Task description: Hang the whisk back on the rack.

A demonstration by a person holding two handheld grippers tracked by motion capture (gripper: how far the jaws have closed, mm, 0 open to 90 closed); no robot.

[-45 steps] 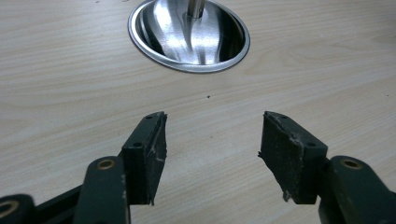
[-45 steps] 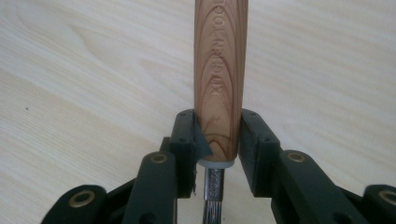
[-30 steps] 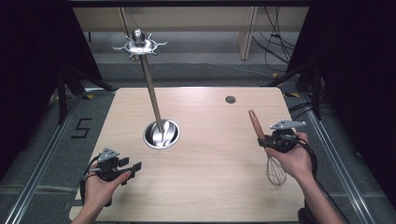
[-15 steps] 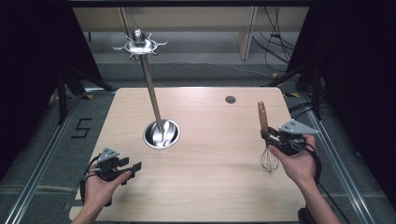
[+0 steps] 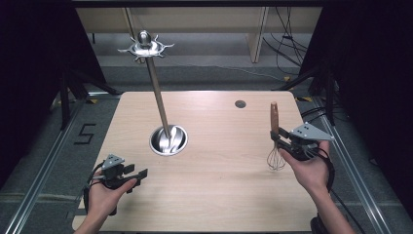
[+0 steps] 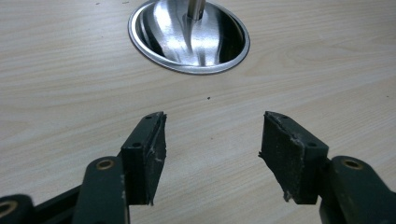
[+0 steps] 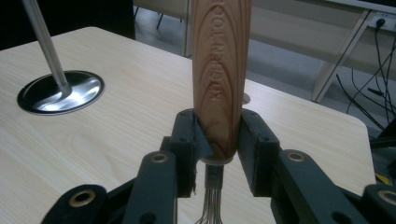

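Note:
A whisk (image 5: 275,141) with a wooden handle (image 7: 219,79) and wire head stands upright at the right side of the table. My right gripper (image 5: 282,144) is shut on the handle's lower end (image 7: 217,154), wires hanging below. A steel utensil stand with a round base (image 5: 168,140), a tall pole (image 5: 157,90) and a hooked crown (image 5: 144,47) rises from the table's middle left. My left gripper (image 5: 139,174) rests low near the front left edge, open, with nothing between its pads (image 6: 148,154). The stand's base (image 6: 189,35) lies just ahead of it.
The wooden table (image 5: 219,195) has a small round hole (image 5: 240,104) near its back right. Metal rails run along both sides on the floor, and cables lie behind the table at the right.
My right gripper has turned the whisk from a leftward tilt to upright and shifted slightly right. The left gripper has stayed put.

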